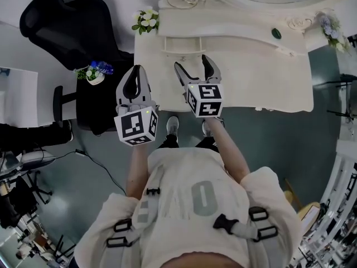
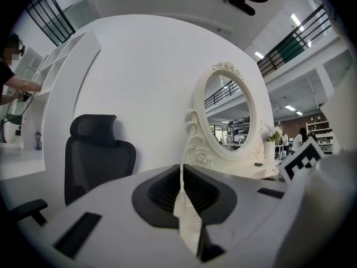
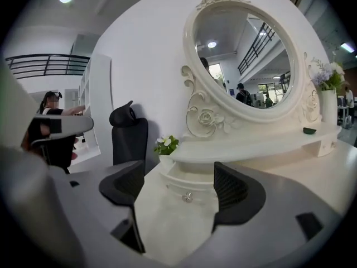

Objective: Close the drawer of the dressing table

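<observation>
The cream dressing table point(image 1: 268, 77) stands in front of me. Its small drawer point(image 1: 181, 47) sticks out a little from under the mirror shelf. In the right gripper view the drawer front point(image 3: 184, 183) with its knob point(image 3: 188, 196) lies straight ahead, apart from the jaws. My right gripper point(image 1: 196, 67) hovers over the tabletop just short of the drawer, jaws wide open and empty point(image 3: 181, 190). My left gripper point(image 1: 135, 82) hangs at the table's left edge, shut with nothing in it point(image 2: 182, 178).
A black office chair point(image 1: 72, 21) stands left of the table. A vase of white flowers point(image 1: 146, 20) sits at the table's back left corner. The oval mirror point(image 3: 245, 54) rises behind the shelf, which holds a small green thing point(image 1: 276, 33).
</observation>
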`<state>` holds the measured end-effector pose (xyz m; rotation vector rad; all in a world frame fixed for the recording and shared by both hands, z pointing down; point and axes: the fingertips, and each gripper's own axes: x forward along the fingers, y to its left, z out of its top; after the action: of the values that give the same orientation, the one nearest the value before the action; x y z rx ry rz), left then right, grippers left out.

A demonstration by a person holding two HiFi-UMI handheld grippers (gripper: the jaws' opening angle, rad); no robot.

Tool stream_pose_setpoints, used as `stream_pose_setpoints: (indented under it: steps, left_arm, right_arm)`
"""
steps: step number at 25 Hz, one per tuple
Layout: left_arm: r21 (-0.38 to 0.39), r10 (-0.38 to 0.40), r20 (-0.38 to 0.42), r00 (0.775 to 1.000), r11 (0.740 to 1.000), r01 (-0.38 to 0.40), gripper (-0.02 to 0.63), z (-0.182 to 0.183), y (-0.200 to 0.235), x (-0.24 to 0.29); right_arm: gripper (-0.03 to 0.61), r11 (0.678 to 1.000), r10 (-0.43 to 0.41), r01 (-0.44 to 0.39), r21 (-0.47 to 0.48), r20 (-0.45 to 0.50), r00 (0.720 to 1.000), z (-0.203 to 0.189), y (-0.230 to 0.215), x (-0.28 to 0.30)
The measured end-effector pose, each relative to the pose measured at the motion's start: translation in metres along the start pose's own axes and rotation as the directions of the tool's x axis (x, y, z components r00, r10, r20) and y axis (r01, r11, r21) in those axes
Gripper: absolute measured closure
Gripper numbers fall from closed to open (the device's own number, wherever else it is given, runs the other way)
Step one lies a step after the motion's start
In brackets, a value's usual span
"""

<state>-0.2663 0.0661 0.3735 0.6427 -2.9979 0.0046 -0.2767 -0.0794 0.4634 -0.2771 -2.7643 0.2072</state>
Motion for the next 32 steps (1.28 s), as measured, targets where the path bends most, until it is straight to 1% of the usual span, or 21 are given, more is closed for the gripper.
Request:
stream_pose_setpoints:
  steps: [6, 8, 15, 17, 25, 28, 32]
  left_arm:
    - [0.001, -0.001, -0.032, 0.999, 1.000, 0.001, 0.592, -0.018, 0.027, -0.005]
    - [-0.001, 0.009, -0.046, 0.999, 1.000, -0.009, 0.592, -0.025, 0.039, -0.008]
    - [-0.001, 0.041, -0.084, 0.996, 0.999, -0.041, 0.592, -0.043, 0.075, -0.017]
    - [0.003, 0.039, -0.088, 0.995, 0.999, -0.039, 0.592, -0.045, 0.081, -0.017]
    - [0.006, 0.024, -0.108, 0.994, 1.000, -0.023, 0.592, -0.055, 0.091, -0.010]
    - [0.005, 0.015, -0.116, 0.993, 1.000, -0.015, 0.592, -0.059, 0.089, -0.008]
    - [0.006, 0.010, -0.128, 0.992, 1.000, -0.009, 0.592, -0.062, 0.086, -0.006]
  right_arm:
    - [0.203, 0.995, -0.097, 0.097, 0.007, -0.070, 0.993, -0.038, 0.000, 0.034]
    - [0.247, 0.993, -0.116, 0.118, 0.015, -0.098, 0.988, -0.051, 0.002, 0.043]
    - [0.336, 0.979, -0.202, 0.205, 0.004, -0.150, 0.968, -0.080, -0.001, 0.062]
    - [0.348, 0.974, -0.225, 0.228, 0.000, -0.162, 0.961, -0.085, -0.004, 0.065]
    - [0.413, 0.961, -0.274, 0.276, -0.013, -0.180, 0.945, -0.095, -0.014, 0.072]
    - [0.432, 0.961, -0.273, 0.277, 0.001, -0.174, 0.946, -0.096, -0.017, 0.073]
    - [0.459, 0.962, -0.272, 0.274, -0.008, -0.169, 0.947, -0.096, -0.019, 0.074]
